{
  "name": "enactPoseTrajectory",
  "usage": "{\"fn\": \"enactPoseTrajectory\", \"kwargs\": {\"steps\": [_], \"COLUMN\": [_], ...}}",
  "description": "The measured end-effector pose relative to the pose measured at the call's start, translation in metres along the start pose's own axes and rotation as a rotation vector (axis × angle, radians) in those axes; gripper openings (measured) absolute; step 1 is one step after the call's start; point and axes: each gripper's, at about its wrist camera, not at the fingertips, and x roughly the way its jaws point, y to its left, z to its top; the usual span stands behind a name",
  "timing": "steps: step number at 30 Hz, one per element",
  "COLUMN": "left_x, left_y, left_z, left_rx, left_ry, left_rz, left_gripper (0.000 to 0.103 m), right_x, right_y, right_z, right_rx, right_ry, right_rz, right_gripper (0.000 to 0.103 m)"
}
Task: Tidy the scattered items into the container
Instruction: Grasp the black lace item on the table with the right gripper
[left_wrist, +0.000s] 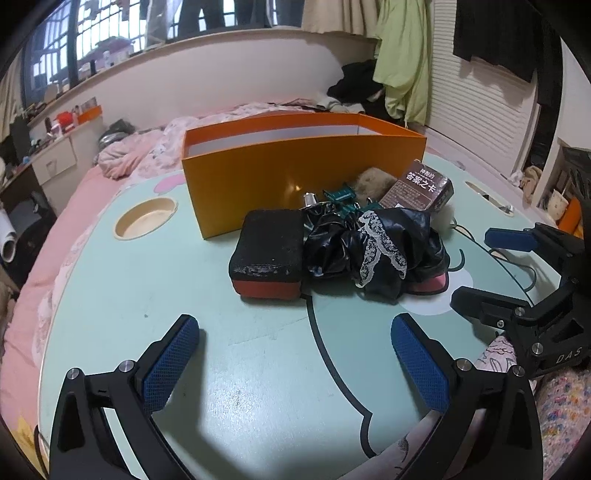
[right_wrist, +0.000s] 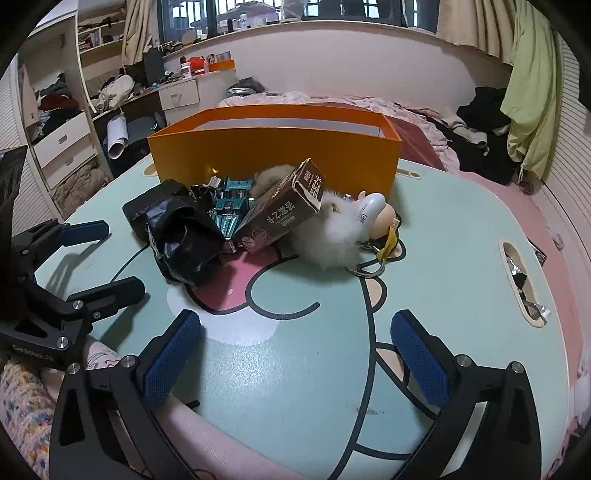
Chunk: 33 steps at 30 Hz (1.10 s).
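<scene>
Between both gaping, empty hand-held grippers (left_wrist: 295, 354) (right_wrist: 295, 350) and orange container (left_wrist: 295, 173): heaped eraser (left_wrist: 267, 251), black bag (left_wrist: 373, 251), card box (right_wrist: 284, 210), fluffy keychain (right_wrist: 343, 232) on bench (left_wrist: 166, 295).

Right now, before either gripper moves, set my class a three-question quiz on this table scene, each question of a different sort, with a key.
1. True or false: the left gripper holds the black sponge block.
2. Multiple choice: the brown card box leans on A) the fluffy white toy, B) a mug, C) a laptop.
3. Fill in: the orange box stands ____ the pile.

Key: 1 false, both grippers open; 2 A; 3 behind.
</scene>
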Motion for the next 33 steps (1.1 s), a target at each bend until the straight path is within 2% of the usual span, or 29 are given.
{"fn": "enactPoseTrajectory", "kwargs": {"steps": [4, 6, 7, 11, 12, 14, 16, 17, 18, 20, 22, 25, 29, 33], "left_x": [0.0, 0.0, 0.001, 0.001, 0.001, 0.0, 0.001, 0.0, 0.0, 0.0, 0.0, 0.0, 0.0, 0.001], "left_y": [0.0, 0.0, -0.001, 0.0, 0.0, 0.0, 0.0, -0.001, -0.001, -0.002, -0.002, -0.002, -0.002, -0.002], "left_z": [-0.001, 0.0, 0.0, 0.0, 0.0, 0.0, 0.0, -0.001, -0.001, 0.0, 0.0, 0.0, 0.0, -0.001], "left_rx": [-0.002, -0.002, -0.002, -0.003, -0.003, -0.002, -0.002, -0.001, 0.0, 0.0, 0.001, 0.001, 0.0, 0.001], "left_ry": [-0.002, -0.002, -0.002, -0.003, -0.003, -0.002, -0.003, -0.004, -0.004, -0.005, -0.005, -0.005, -0.005, -0.005], "left_rz": [-0.003, -0.002, -0.001, -0.002, -0.003, -0.002, -0.003, -0.003, -0.004, -0.005, -0.005, -0.005, -0.005, -0.005], "left_gripper": [0.103, 0.103, 0.103, 0.103, 0.103, 0.103, 0.103, 0.103, 0.103, 0.103, 0.103, 0.103, 0.103, 0.103], "right_x": [-0.004, -0.009, -0.013, -0.03, -0.032, -0.03, -0.016, -0.008, -0.001, 0.012, 0.013, 0.001, -0.026, -0.051], "right_y": [-0.001, 0.0, 0.002, 0.014, 0.022, 0.04, 0.053, 0.055, 0.054, 0.044, 0.036, 0.031, 0.021, 0.006], "right_z": [0.0, 0.003, 0.007, 0.031, 0.038, 0.048, 0.051, 0.051, 0.05, 0.046, 0.042, 0.031, 0.014, -0.001], "right_rx": [0.011, 0.011, 0.008, 0.023, 0.001, -0.075, -0.135, -0.14, -0.129, -0.086, -0.066, -0.081, -0.056, -0.036], "right_ry": [-0.018, -0.04, -0.057, -0.128, -0.147, -0.171, -0.134, -0.101, -0.07, -0.013, -0.009, -0.051, -0.12, -0.181], "right_rz": [0.037, 0.071, 0.099, 0.287, 0.312, 0.267, 0.21, 0.213, 0.235, 0.267, 0.265, 0.284, 0.327, 0.265], "right_gripper": [0.102, 0.095, 0.092, 0.091, 0.091, 0.083, 0.072, 0.067, 0.057, 0.048, 0.034, 0.028, 0.027, 0.028]}}
